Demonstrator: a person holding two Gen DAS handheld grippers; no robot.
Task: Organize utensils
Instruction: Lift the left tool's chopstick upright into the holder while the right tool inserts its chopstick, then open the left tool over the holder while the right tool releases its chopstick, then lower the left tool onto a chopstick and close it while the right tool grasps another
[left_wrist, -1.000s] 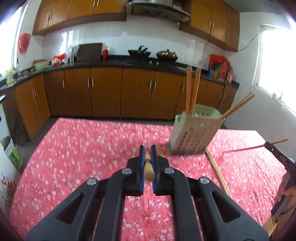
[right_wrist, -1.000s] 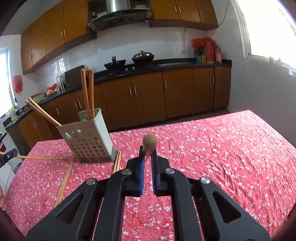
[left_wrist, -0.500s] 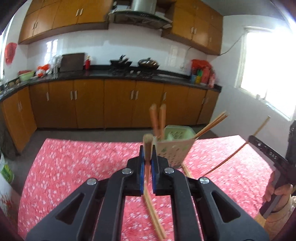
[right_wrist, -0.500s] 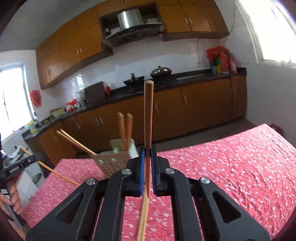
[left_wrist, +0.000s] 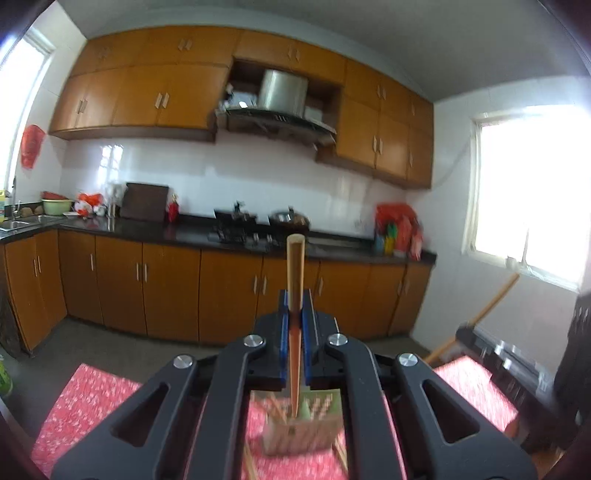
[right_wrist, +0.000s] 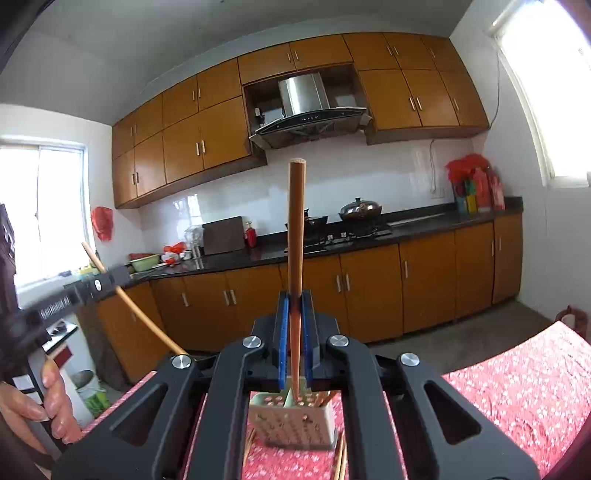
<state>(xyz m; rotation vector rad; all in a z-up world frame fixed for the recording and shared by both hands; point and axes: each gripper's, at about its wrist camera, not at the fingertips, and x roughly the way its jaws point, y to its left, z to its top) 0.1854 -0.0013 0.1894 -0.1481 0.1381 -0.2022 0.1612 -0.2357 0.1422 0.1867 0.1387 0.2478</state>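
Kitchen with orange-brown cabinets (right_wrist: 369, 295) and a red floral cloth (right_wrist: 517, 387) over the counter, on which stands a pale perforated utensil holder (right_wrist: 291, 424) already containing chopsticks. Left claw (left_wrist: 295, 314) is clamped on one upright wooden chopstick (left_wrist: 295, 288), whose lower tip hangs above the holder's opening. Right claw (right_wrist: 295, 314) likewise grips a second upright chopstick (right_wrist: 295, 229), its tip just over the same holder.

My black tongs (right_wrist: 294, 306) have blue pads (right_wrist: 282, 332); chopstick (right_wrist: 295, 236) brown, holder (right_wrist: 291, 424) pale green, tabletop (right_wrist: 517, 387) red with white flowers.
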